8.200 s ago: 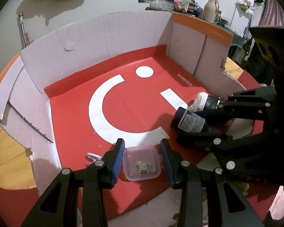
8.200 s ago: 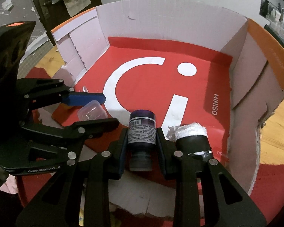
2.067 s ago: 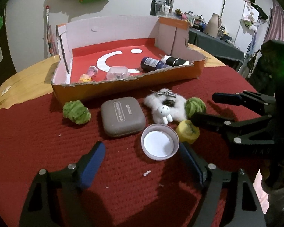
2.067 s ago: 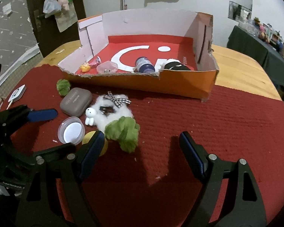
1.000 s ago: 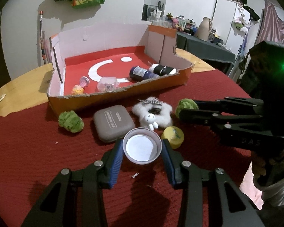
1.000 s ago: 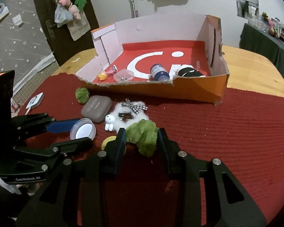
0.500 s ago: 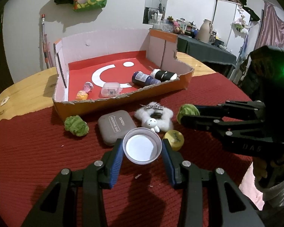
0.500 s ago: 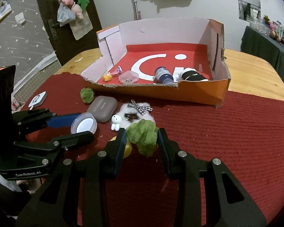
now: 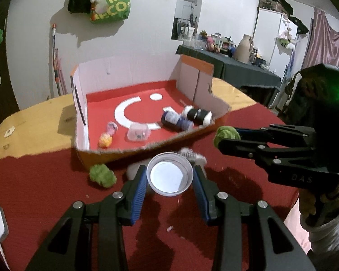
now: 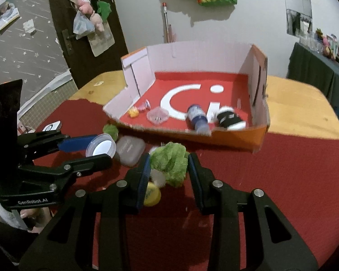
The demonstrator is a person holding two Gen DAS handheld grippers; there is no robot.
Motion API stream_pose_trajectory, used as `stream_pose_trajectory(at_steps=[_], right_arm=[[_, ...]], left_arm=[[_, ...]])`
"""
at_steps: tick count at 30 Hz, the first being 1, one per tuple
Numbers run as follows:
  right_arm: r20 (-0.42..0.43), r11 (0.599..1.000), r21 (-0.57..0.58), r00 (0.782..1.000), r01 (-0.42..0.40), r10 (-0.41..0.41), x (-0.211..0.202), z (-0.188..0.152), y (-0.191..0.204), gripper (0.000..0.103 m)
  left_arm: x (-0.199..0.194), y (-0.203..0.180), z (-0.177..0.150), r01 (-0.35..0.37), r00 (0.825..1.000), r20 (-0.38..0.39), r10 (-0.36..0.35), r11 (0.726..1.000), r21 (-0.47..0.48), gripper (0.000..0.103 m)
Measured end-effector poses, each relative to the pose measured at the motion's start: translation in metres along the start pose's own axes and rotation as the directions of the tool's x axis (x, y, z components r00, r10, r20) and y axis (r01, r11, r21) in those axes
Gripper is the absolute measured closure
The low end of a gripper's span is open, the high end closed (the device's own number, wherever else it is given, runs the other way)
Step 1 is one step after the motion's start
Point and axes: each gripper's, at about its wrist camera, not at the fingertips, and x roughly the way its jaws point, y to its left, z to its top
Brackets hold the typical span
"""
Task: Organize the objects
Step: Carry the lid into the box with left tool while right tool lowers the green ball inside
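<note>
The left gripper (image 9: 170, 181) is clamped on a round white-lidded jar (image 9: 169, 177), its blue-padded fingers (image 9: 139, 188) pressing both sides of the rim. The jar is held clear of the red cloth (image 9: 45, 192) that covers the near part of the counter (image 9: 31, 124).

The right gripper (image 10: 169, 169) is closed on a green crinkled lettuce toy (image 10: 170, 160), pinched between both fingers, also held above the cloth.

The cardboard box (image 10: 257, 135), with a red floor and a torn near wall, stands toward the far edge of the counter, partly on the cloth and partly on bare wood. Inside it lie a dark blue bottle (image 10: 197, 115), a black-and-white bottle (image 10: 230, 117), a small clear lidded container (image 10: 157, 115), a yellow toy (image 10: 133, 112) and a pink toy (image 10: 144, 106), all close to the near wall.

On the cloth just outside the box's near wall: a second green leafy toy (image 9: 101, 176), a grey rounded case (image 10: 128, 150), a white fluffy item (image 10: 158, 176) partly hidden behind the lettuce, and a yellow round piece (image 10: 151, 194) beneath the right gripper's left finger. A small white device (image 10: 52, 126) lies at the cloth's left edge.
</note>
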Motion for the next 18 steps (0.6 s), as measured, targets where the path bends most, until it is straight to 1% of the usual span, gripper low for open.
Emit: stream_pose_trajectory(at_steps=[7,9,11,13,18], right_arm=[[0.019,0.999,-0.038,1.000,0.016,-0.016,0.001,0.042,-0.005,0.070],[0.015,0.998,-0.043,0.999,0.035,-0.034,0.007,0.057,-0.009,0.070],[-0.005,0.998,-0.043,0.999,0.049,-0.049,0.016,0.070,-0.014,0.070],[-0.033,0.997,-0.040,0.997,0.071,-0.073,0.029,0.082,-0.021,0.070],[-0.096,0.992,-0.037,0.988,0.121,-0.124,0.058,0.098,-0.033,0.070]], left_arm=[[0.010,0.007,0.038,0.033,0.999,-0.008,-0.033,0.999,0.006,0.061],[0.018,0.010,0.050,0.022,1.000,-0.021,-0.022,1.000,0.007,0.061],[0.027,0.014,0.062,0.017,0.999,-0.035,-0.016,1.000,0.011,0.061],[0.036,0.018,0.072,-0.005,0.999,-0.053,0.005,1.000,0.002,0.061],[0.064,0.031,0.092,-0.026,0.995,-0.098,0.024,1.000,-0.017,0.061]])
